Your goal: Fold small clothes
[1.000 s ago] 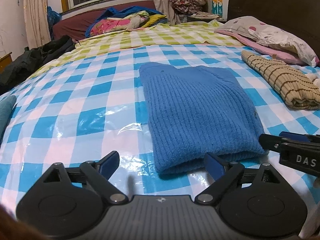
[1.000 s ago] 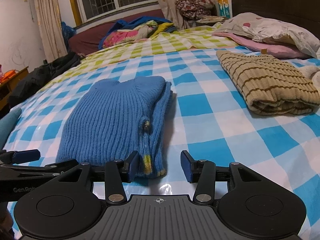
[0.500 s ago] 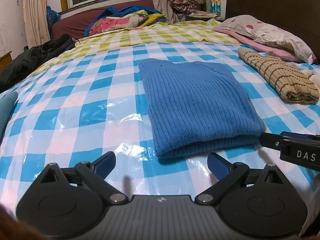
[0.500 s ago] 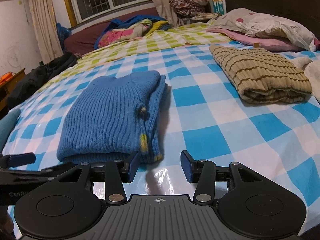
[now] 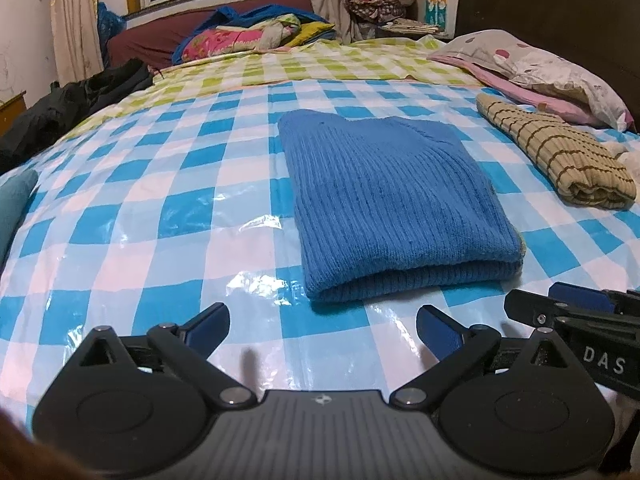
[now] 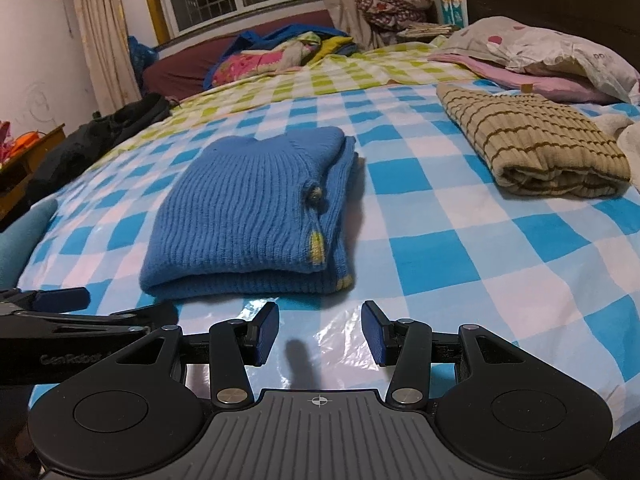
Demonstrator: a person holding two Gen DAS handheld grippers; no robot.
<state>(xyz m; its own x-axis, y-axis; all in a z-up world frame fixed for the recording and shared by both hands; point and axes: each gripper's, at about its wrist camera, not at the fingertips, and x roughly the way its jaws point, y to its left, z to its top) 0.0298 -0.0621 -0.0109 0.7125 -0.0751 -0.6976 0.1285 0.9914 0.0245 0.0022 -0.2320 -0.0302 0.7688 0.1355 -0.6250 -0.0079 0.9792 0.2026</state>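
Observation:
A folded blue knit sweater (image 5: 392,204) lies flat on the blue-and-white checked bed cover (image 5: 160,216); it also shows in the right wrist view (image 6: 256,216), with a small button and yellow trim at its right edge. My left gripper (image 5: 322,330) is open and empty, just short of the sweater's near fold. My right gripper (image 6: 319,334) is open and empty, close to the sweater's near right corner. Each gripper shows at the edge of the other's view.
A folded beige striped sweater (image 6: 532,148) lies to the right, with pillows (image 6: 560,56) behind it. Dark clothes (image 5: 68,108) lie at the left edge. A pile of bright bedding (image 5: 248,36) sits at the far end under the window.
Both grippers have pulled back from the sweater's near edge toward me. The sweater lies folded and has not moved.

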